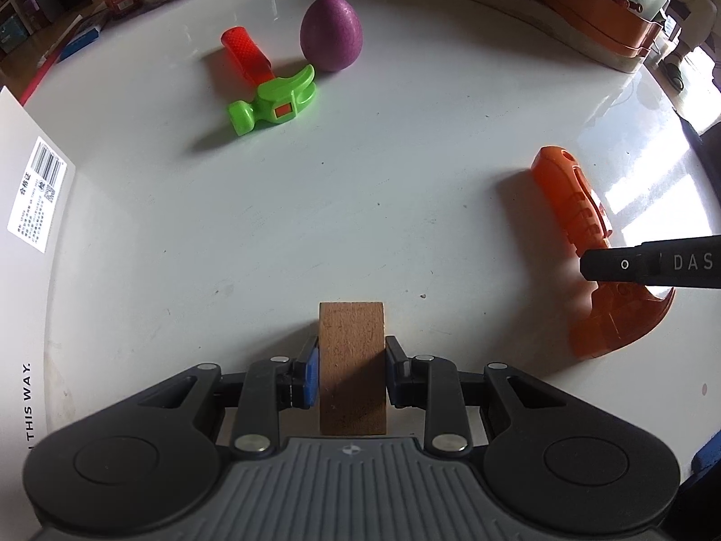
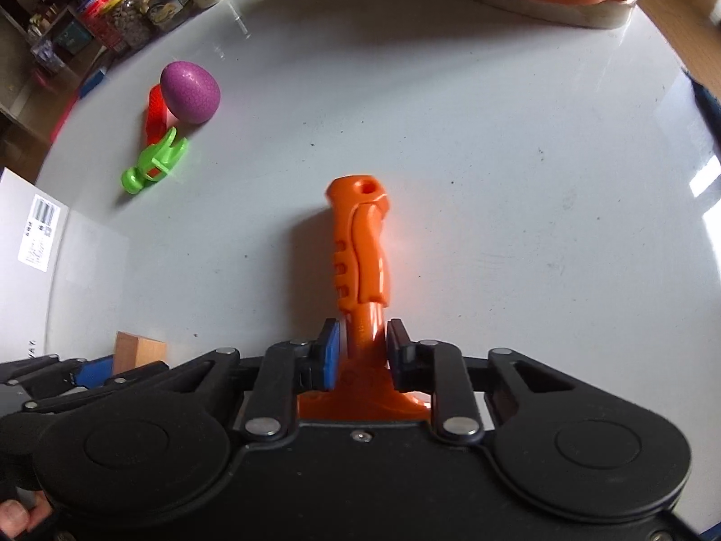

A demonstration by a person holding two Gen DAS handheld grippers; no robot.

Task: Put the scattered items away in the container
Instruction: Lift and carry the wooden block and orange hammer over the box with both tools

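Note:
My left gripper (image 1: 352,367) is shut on a wooden block (image 1: 352,360), its pads pressed on both sides; the block also shows in the right wrist view (image 2: 137,351). My right gripper (image 2: 364,351) is shut on the neck of an orange toy axe (image 2: 360,248), whose handle points away from me; the axe also shows at the right of the left wrist view (image 1: 581,225). A toy hammer with green head and red handle (image 1: 270,94) lies on the white table beside a purple egg (image 1: 331,34). A white box (image 1: 27,225) stands at the left.
Jars and tins (image 2: 135,9) line the table's far left edge. An orange tray with bottles (image 1: 599,13) sits on a pale board at the far right. The hammer (image 2: 155,162) and the egg (image 2: 189,92) lie left of the axe.

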